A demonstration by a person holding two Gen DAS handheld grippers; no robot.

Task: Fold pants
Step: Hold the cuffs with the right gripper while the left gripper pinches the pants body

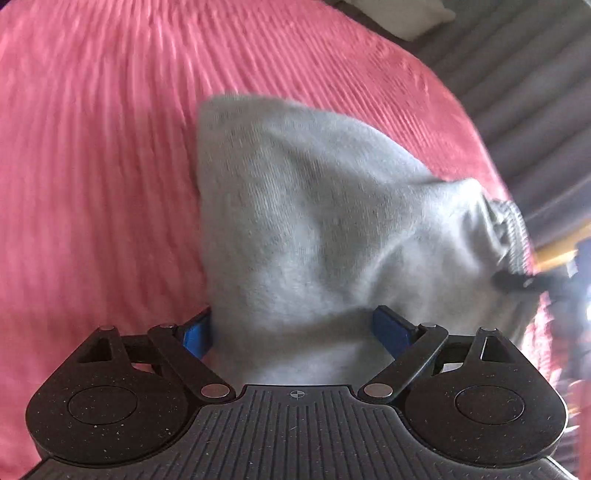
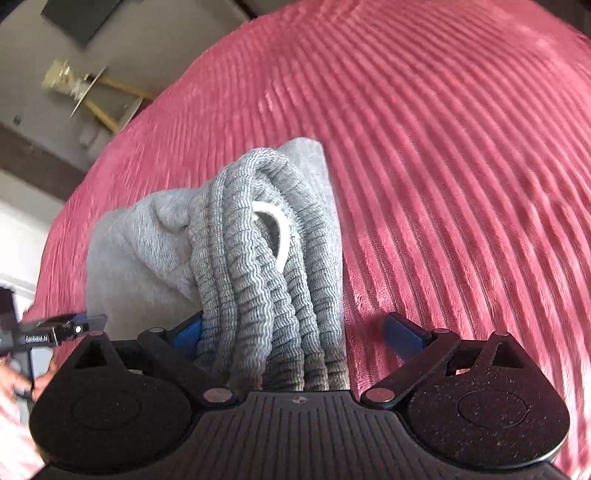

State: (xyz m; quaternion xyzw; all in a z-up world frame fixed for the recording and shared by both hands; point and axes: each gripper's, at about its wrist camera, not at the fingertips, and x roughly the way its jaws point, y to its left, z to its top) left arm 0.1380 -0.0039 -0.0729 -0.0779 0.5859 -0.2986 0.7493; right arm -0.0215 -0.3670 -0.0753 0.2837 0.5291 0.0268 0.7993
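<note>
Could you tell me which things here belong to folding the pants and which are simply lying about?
Part of the job:
grey pants, with ribbed waistband and white drawstring
left hand-held gripper
right hand-held gripper
pink ribbed bedspread, the folding surface

Lying about:
pale cushion beyond the bed
gold-legged stand by the wall

pants [image 1: 314,221] motion-blurred, bedspread [image 1: 92,147] ribs smeared

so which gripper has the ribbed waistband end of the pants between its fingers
The right gripper: the ribbed elastic waistband bunches between its fingers. The left gripper has only plain grey fabric.
</note>
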